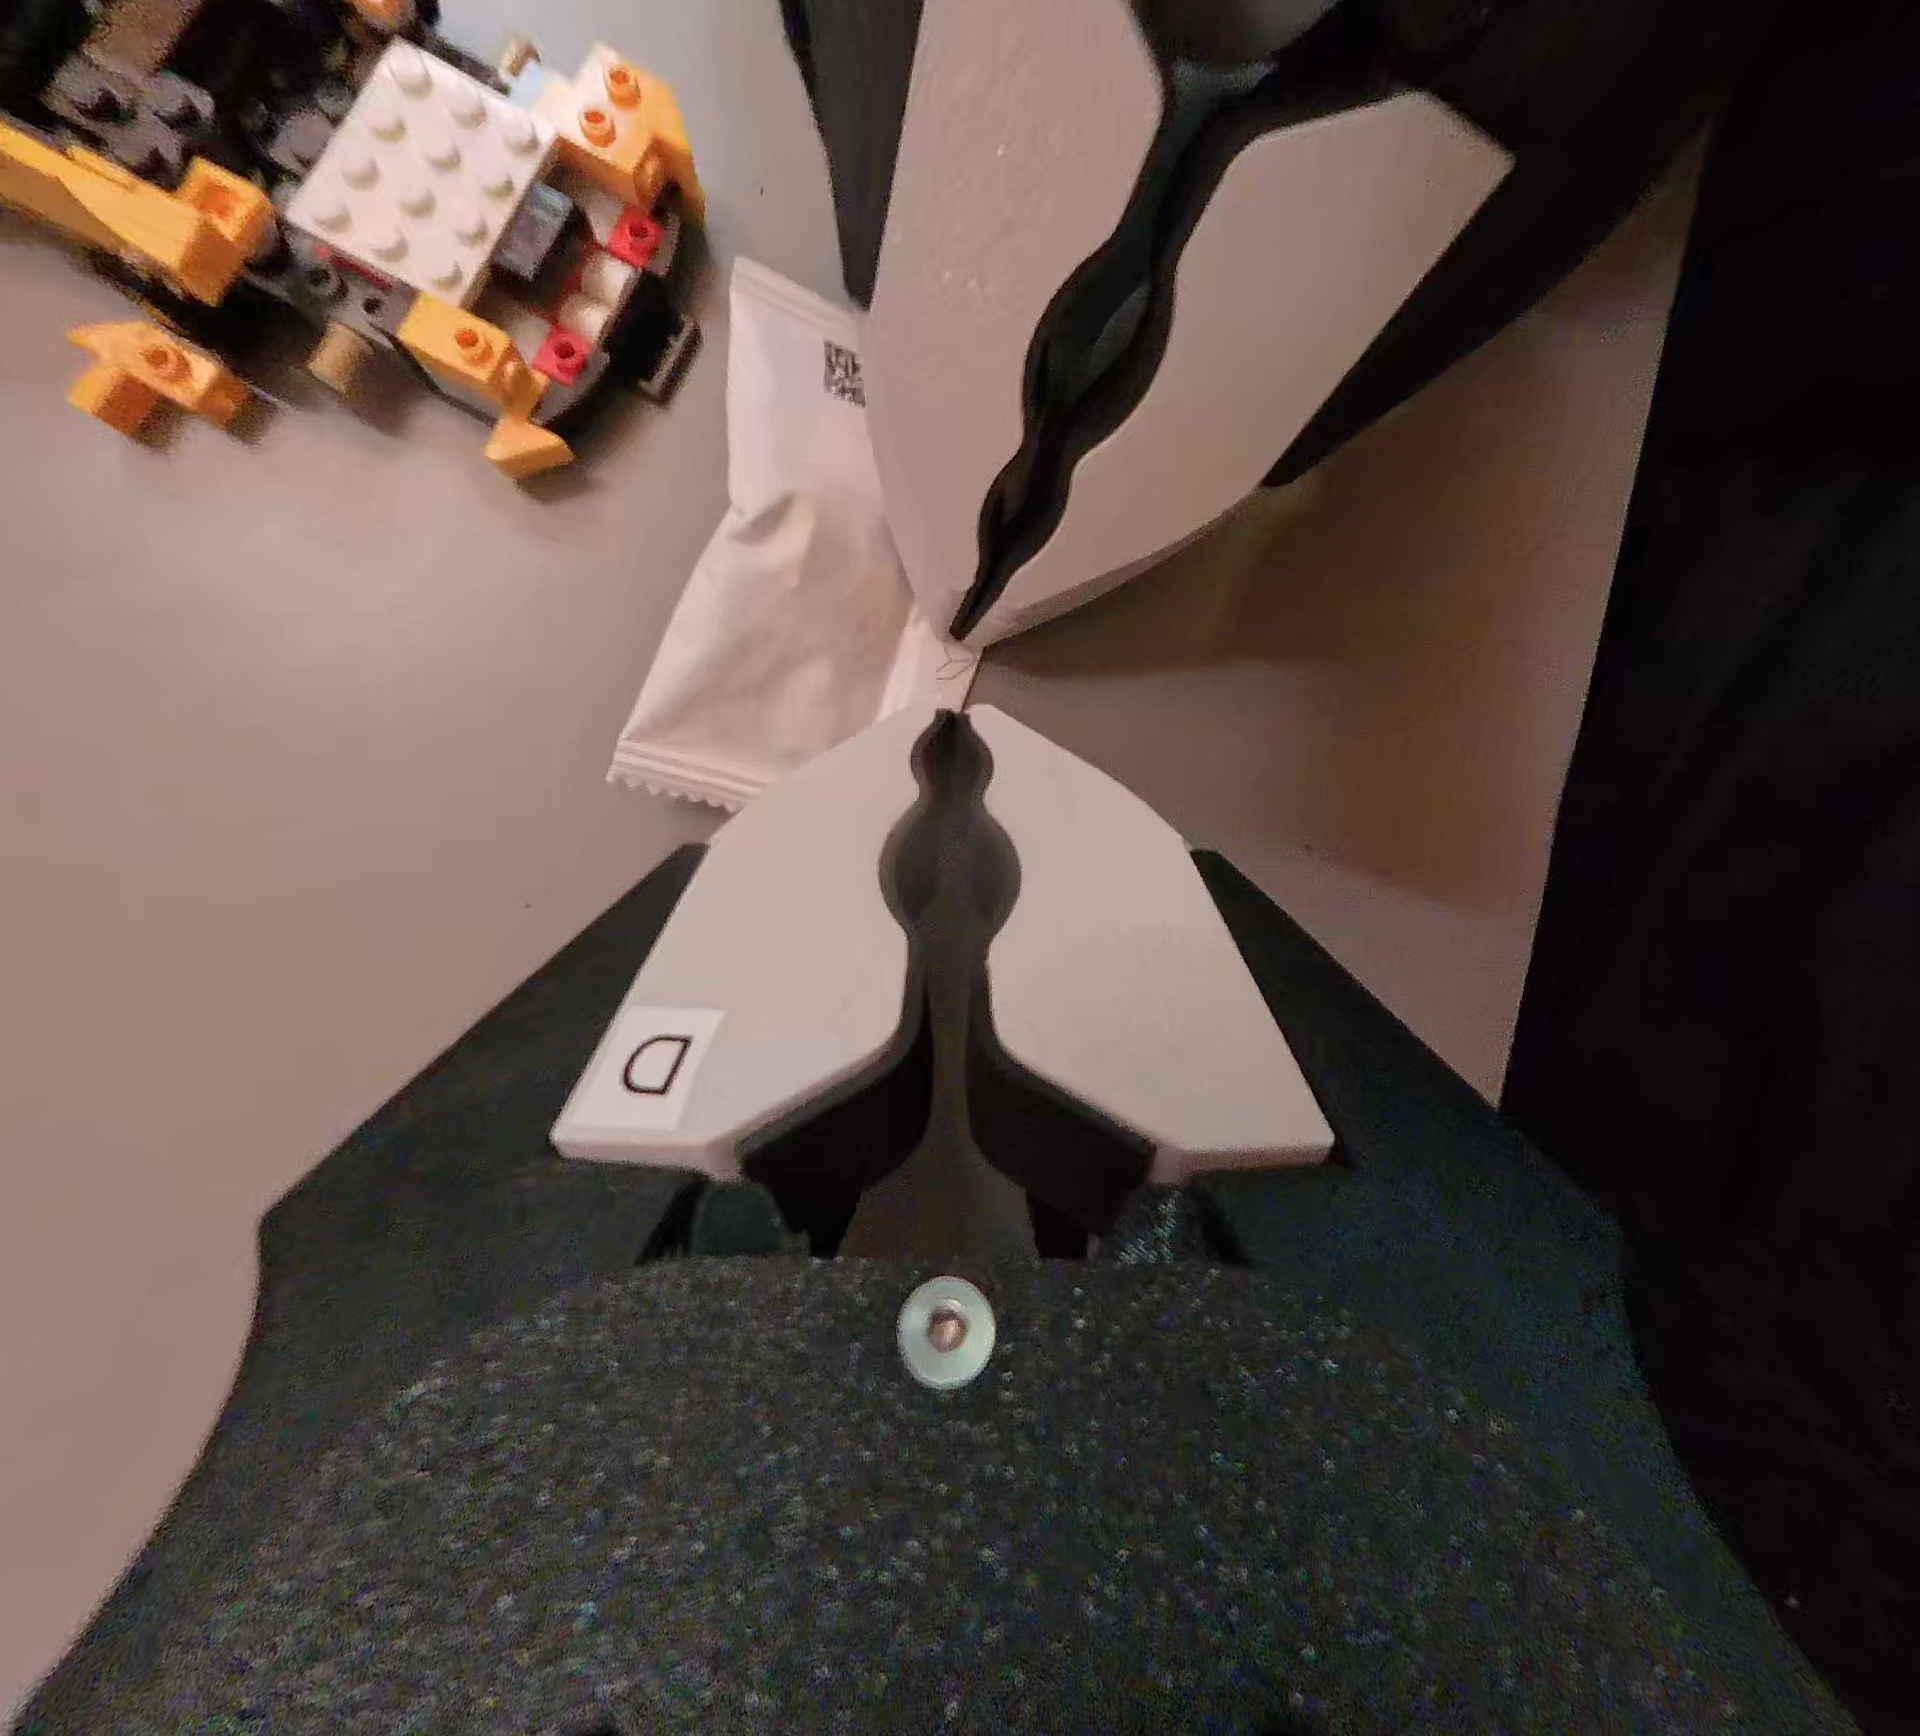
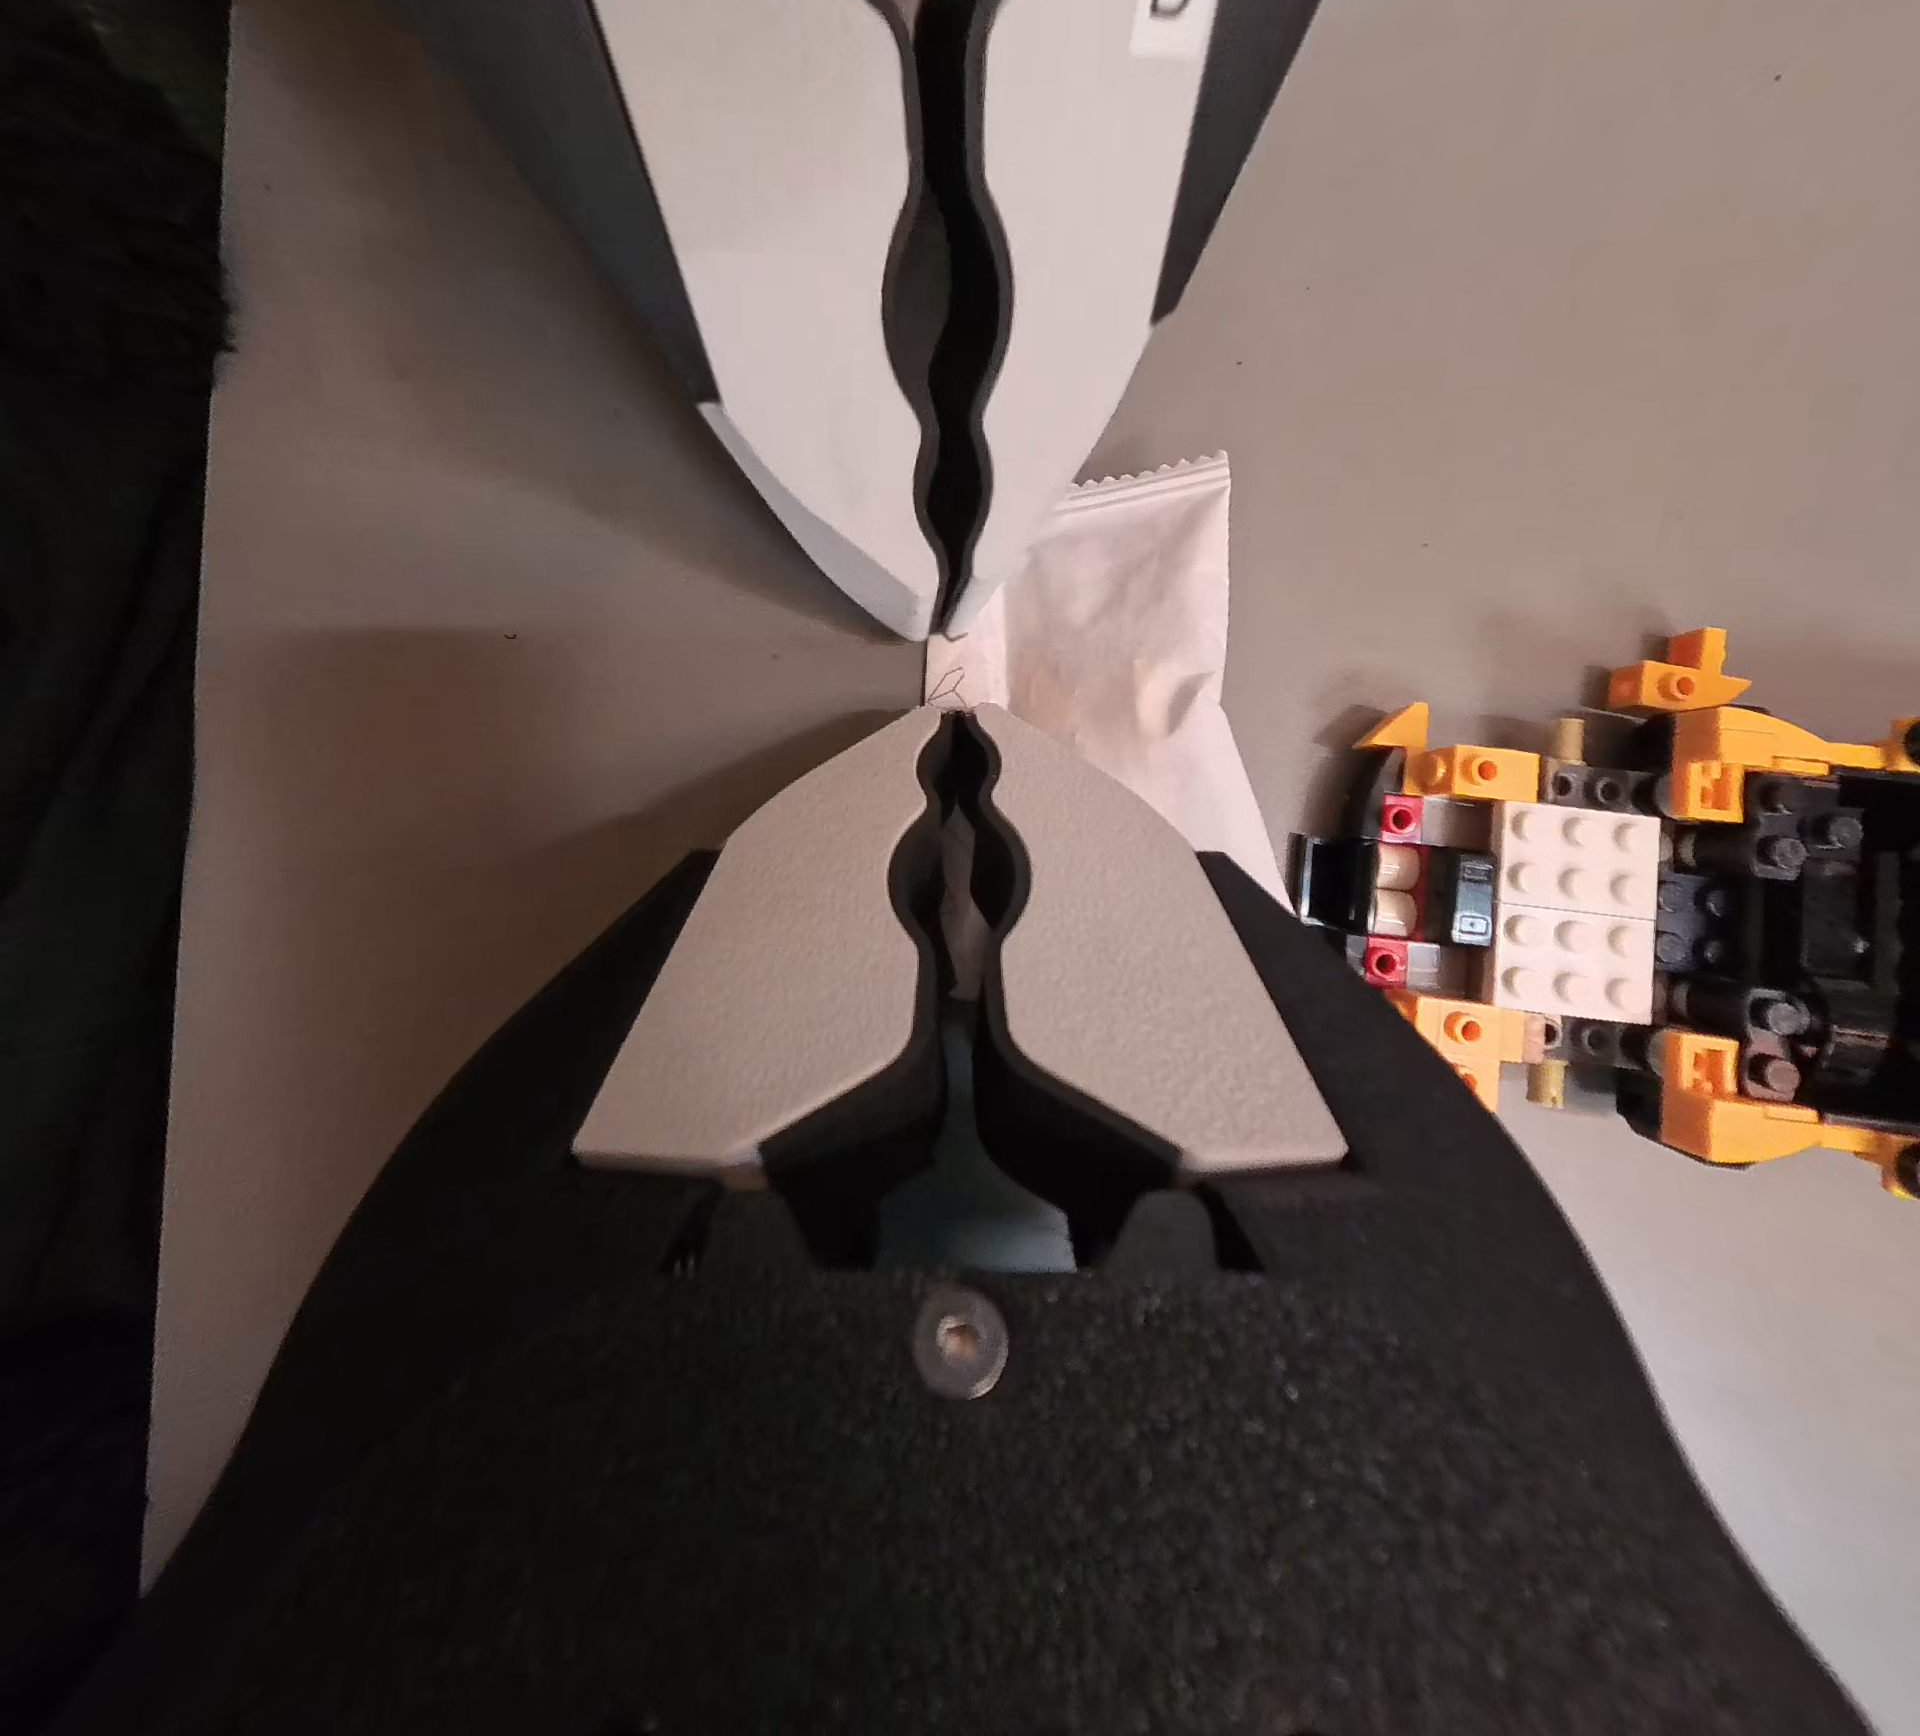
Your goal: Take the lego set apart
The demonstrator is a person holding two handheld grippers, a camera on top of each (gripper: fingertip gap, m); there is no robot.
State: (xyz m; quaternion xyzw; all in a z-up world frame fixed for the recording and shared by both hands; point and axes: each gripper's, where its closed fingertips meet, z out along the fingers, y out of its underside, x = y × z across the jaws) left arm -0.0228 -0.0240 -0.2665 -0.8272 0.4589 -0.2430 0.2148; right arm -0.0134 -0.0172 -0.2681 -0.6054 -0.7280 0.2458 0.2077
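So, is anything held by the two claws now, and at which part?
Both claws, left and right, are shut on one corner of the white sachet, tips facing. The lego car lies untouched on the table.

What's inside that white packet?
Can't tell. The white packet is opaque; only small bumps show through. Both grippers, left and right, pinch one corner, hiding part of it. It lies on the table.

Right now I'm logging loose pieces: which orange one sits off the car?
Start at the orange-and-black lego car on the grey table. Just beside its lower left corner lies a small orange brick, detached, with one stud.
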